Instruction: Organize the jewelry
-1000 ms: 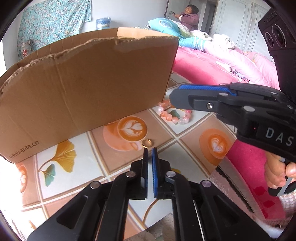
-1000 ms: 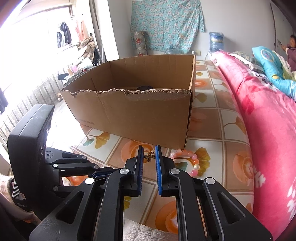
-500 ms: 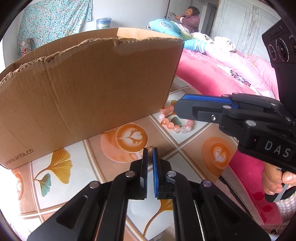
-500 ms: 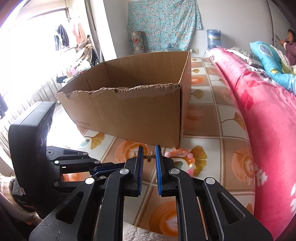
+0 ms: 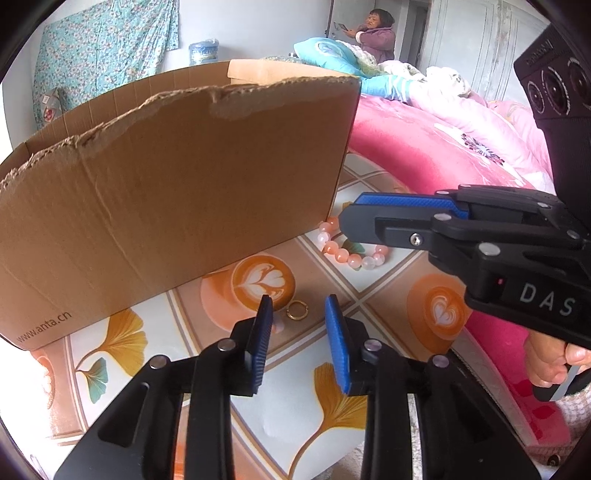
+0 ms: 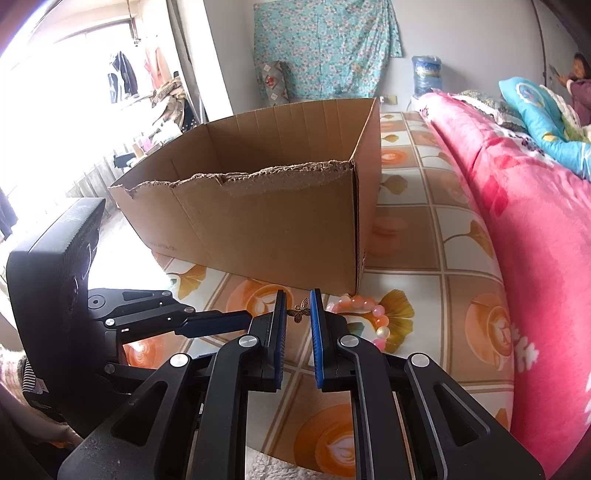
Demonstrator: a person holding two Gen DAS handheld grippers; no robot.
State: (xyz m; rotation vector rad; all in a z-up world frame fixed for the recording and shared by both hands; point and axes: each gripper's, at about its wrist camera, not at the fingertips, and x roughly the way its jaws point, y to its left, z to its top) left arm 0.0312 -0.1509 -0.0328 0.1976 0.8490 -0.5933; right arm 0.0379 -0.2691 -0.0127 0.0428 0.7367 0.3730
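A small gold ring (image 5: 297, 310) lies on the patterned mat (image 5: 369, 295), just in front of the cardboard box (image 5: 166, 203). My left gripper (image 5: 298, 303) hovers over it with its jaws opening; the ring shows in the gap between the blue pads (image 5: 263, 332), untouched. My right gripper (image 6: 298, 300) is shut on a little bronze butterfly charm (image 6: 300, 310), held above the mat close to the box's front right corner (image 6: 354, 258). A pink bead bracelet (image 5: 343, 254) (image 6: 369, 312) rests on the mat just beyond the right gripper.
The box (image 6: 277, 221) is open-topped with a torn front edge. A bed with a pink quilt (image 6: 517, 221) runs along the right, and a person (image 5: 376, 33) sits at its far end. The left gripper (image 6: 221, 318) reaches in from the left.
The left jaws have gone from shut to apart, and the ring now shows between them. The right gripper still holds the butterfly charm in the same place.
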